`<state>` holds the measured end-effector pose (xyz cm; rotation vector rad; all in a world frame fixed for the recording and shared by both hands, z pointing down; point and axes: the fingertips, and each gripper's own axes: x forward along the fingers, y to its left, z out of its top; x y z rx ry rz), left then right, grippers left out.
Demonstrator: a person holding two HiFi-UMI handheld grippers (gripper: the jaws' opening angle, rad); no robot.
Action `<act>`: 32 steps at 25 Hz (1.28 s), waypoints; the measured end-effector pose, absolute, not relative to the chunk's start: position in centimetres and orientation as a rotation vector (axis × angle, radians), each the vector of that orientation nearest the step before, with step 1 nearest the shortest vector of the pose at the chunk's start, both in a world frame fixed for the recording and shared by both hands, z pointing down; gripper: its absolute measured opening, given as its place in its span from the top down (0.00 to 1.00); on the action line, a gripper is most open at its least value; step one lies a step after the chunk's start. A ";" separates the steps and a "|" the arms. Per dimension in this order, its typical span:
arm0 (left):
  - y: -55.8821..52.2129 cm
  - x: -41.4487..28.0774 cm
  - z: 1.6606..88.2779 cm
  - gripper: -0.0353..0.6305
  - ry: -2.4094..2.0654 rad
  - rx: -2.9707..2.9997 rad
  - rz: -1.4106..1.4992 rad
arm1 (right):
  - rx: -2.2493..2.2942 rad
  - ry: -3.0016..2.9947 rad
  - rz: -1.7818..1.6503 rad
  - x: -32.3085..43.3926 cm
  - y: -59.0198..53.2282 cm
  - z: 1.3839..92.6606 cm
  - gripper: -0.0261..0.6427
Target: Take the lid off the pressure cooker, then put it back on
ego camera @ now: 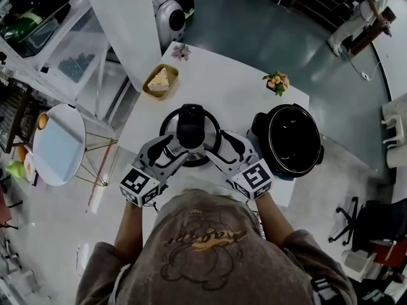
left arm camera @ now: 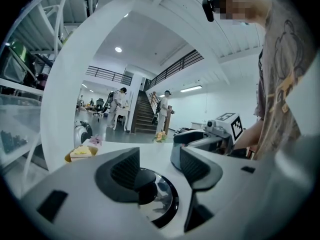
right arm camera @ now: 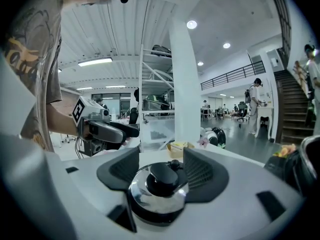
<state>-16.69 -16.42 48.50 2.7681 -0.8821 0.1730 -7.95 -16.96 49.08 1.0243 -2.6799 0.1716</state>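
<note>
Evidently the lid (ego camera: 191, 134) is already off — set just left of the open pressure cooker (ego camera: 290, 140), flanked by left gripper (left arm camera: 160, 168) and right gripper (right arm camera: 161, 171), jaws held apart — so gripping and reseating are likely called for.

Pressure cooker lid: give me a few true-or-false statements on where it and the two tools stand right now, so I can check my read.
1. The lid sits on the pressure cooker. False: it lies on the white table, left of the open cooker in the head view.
2. The left tool and the right tool are both open. True.
3. The right tool is clamped on the lid's knob. False: its jaws stand apart and press on nothing; the lid only shows between them.
4. A bowl with a yellow slice in it stands on the table beyond the lid. True.
</note>
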 end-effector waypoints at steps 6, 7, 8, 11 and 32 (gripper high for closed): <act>-16.8 -16.7 49.2 0.58 -0.877 2.774 0.221 | 1.016 -2.662 0.189 -7.8 -17.4 50.2 0.56; -17.0 -16.6 49.3 0.58 -0.872 2.777 0.227 | 1.007 -2.656 0.186 -7.9 -17.4 50.5 0.56; -17.2 -16.5 49.5 0.58 -0.867 2.781 0.234 | 0.996 -2.650 0.182 -8.0 -17.5 50.9 0.56; -18.0 -16.1 50.6 0.57 -0.837 2.790 0.286 | 0.967 -2.637 0.197 -8.3 -18.0 52.0 0.56; -21.9 -15.2 60.0 0.50 -0.574 2.800 0.565 | 0.814 -2.546 0.319 -11.3 -21.4 60.8 0.51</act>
